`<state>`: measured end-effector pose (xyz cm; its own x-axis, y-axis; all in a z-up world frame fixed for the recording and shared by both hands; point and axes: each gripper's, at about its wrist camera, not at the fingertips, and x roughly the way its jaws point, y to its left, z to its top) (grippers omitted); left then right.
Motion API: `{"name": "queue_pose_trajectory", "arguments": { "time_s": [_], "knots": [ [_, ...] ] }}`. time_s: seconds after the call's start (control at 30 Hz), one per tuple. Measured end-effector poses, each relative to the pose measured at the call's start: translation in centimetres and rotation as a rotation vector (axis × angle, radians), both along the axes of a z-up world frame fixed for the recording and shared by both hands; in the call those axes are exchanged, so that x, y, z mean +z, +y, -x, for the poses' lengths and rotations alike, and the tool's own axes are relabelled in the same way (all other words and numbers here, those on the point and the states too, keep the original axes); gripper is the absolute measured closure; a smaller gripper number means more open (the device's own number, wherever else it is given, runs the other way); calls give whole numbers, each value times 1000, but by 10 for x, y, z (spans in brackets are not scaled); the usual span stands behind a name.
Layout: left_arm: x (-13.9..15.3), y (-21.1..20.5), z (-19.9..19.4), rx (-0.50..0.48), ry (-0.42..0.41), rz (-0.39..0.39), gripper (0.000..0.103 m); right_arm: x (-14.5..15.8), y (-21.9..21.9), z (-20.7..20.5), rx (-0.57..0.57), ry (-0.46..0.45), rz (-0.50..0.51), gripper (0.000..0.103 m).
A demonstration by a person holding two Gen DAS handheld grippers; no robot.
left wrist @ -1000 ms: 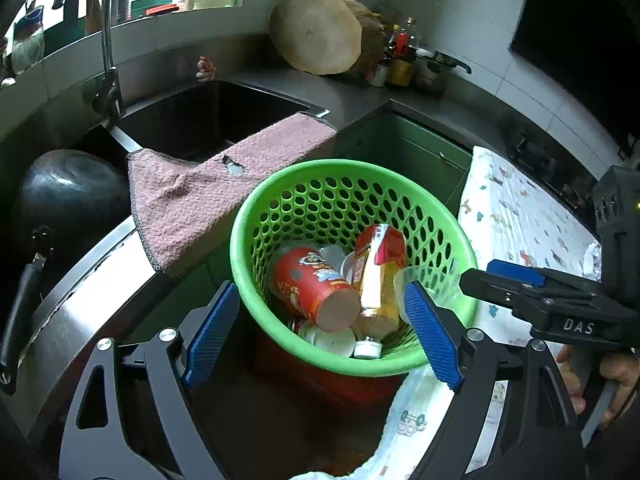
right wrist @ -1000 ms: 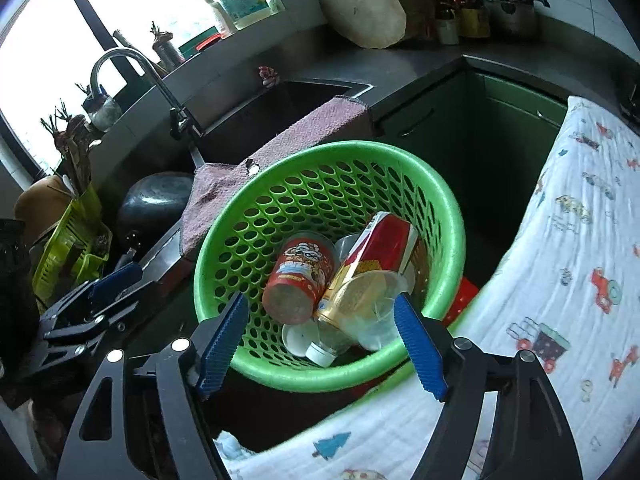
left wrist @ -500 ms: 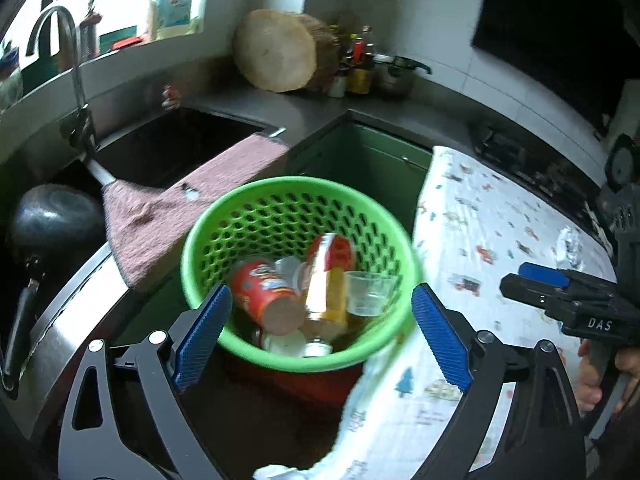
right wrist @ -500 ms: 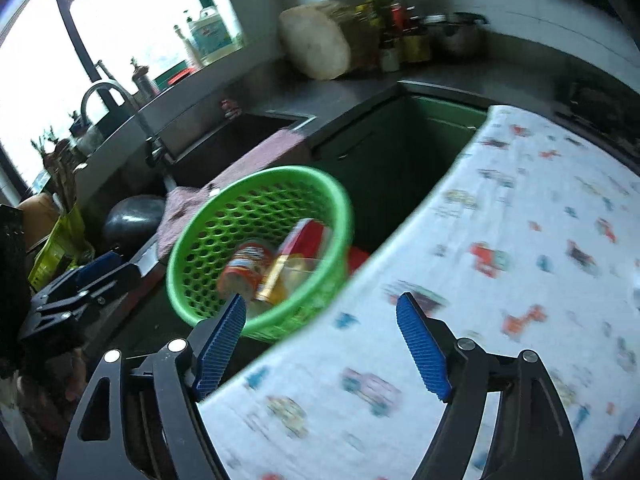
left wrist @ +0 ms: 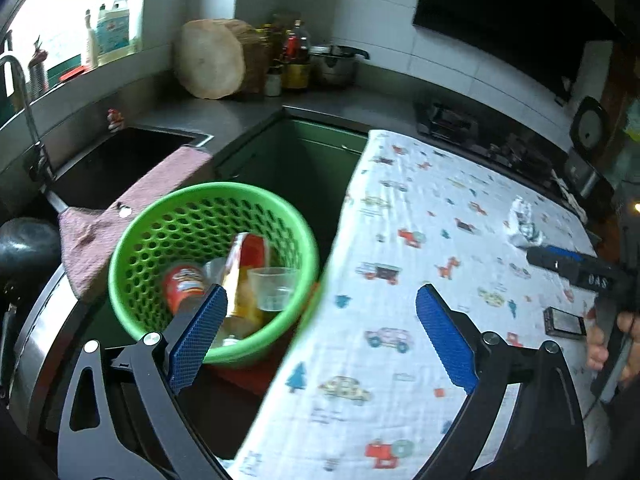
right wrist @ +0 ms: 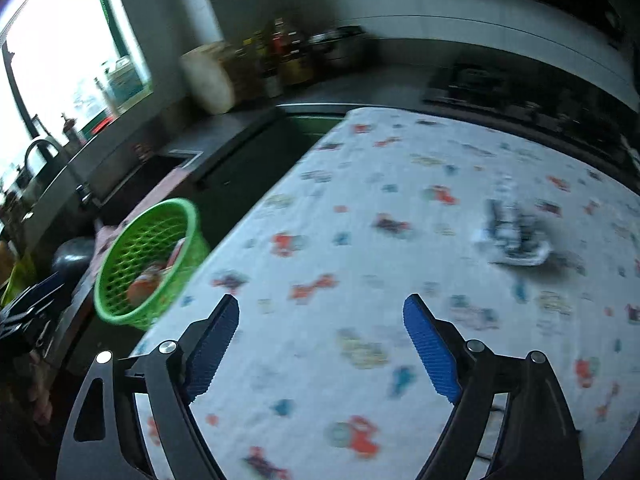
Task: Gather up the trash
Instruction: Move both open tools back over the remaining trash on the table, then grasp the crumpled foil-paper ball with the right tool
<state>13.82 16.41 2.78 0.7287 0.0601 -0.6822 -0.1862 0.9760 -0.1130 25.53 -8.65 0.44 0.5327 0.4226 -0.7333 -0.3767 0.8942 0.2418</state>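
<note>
Left hand-held gripper (left wrist: 320, 334): jaws wide, blue pads well apart, nothing between them. The jaws have just been opening. It points down across the gap between the green basket (left wrist: 132, 248) and the table (left wrist: 400, 264).

Right hand-held gripper (right wrist: 320, 346): jaws wide as well, and they too have just been opening; only the patterned cloth (right wrist: 380, 240) shows between the pads, nothing gripped. In the left wrist view the right hand-held gripper appears at the right edge, above the cloth, with the person's fingers (left wrist: 600, 344) wrapped on its handle.

Basket contents, left wrist view: red snack can (left wrist: 184, 286) lying on its side, red-and-yellow carton (left wrist: 248, 276) tilted against it, clear plastic cup (left wrist: 274, 288) upright in front of the carton. The basket sits just beside the left edge of the table, below the sink counter. A pink towel (left wrist: 100, 232) hangs over the edge of the sink (left wrist: 112, 168), touching the basket's far rim.

Trash on the table: crumpled wrapper (right wrist: 512, 232), white with dark print, lying on the cloth toward the far right, well apart from the basket. It is blurred in the right wrist view and sharper in the left wrist view, where it lies just beyond the right gripper's tip. A small dark flat rectangular object (left wrist: 566, 322) lies on the cloth near the right edge; I cannot tell what it is.

Background: round wooden block (left wrist: 212, 64), bottles and a pot in the counter corner.
</note>
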Motion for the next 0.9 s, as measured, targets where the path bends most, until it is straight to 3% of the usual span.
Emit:
{"name": "queue_pose_trajectory", "arguments": {
  "time_s": [0.43, 0.9],
  "knots": [
    [9, -50, -10, -76, 6, -37, 7, -19, -99, -72, -210, 31, 45, 16],
    [-6, -65, -27, -96, 59, -67, 7, -63, -97, -137, -243, 96, 89, 15]
  ]
}}
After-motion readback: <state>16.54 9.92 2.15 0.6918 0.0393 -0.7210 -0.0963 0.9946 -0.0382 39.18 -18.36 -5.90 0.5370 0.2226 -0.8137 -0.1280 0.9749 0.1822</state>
